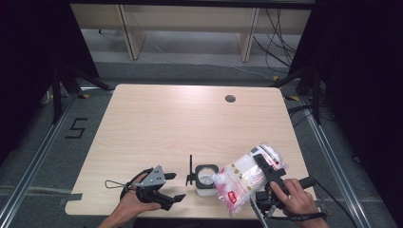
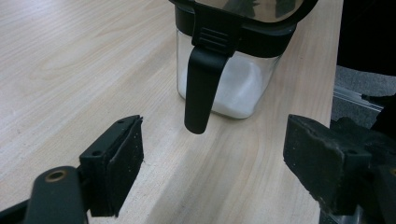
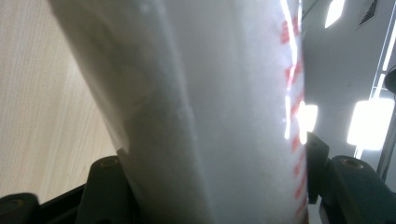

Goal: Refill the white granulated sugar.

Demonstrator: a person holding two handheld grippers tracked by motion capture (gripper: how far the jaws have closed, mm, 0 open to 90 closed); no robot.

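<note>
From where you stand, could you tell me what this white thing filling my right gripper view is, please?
Observer: It is a clear bag of white granules with red print, clamped in the right claw.
Operator: Thank you. Which way is it tipped?
Observer: Its corner points down at the open jar near the table's front edge.
Operator: And the left claw?
Observer: The left claw stands open, empty, facing the jar; white powder already lies in the jar's bottom.
</note>
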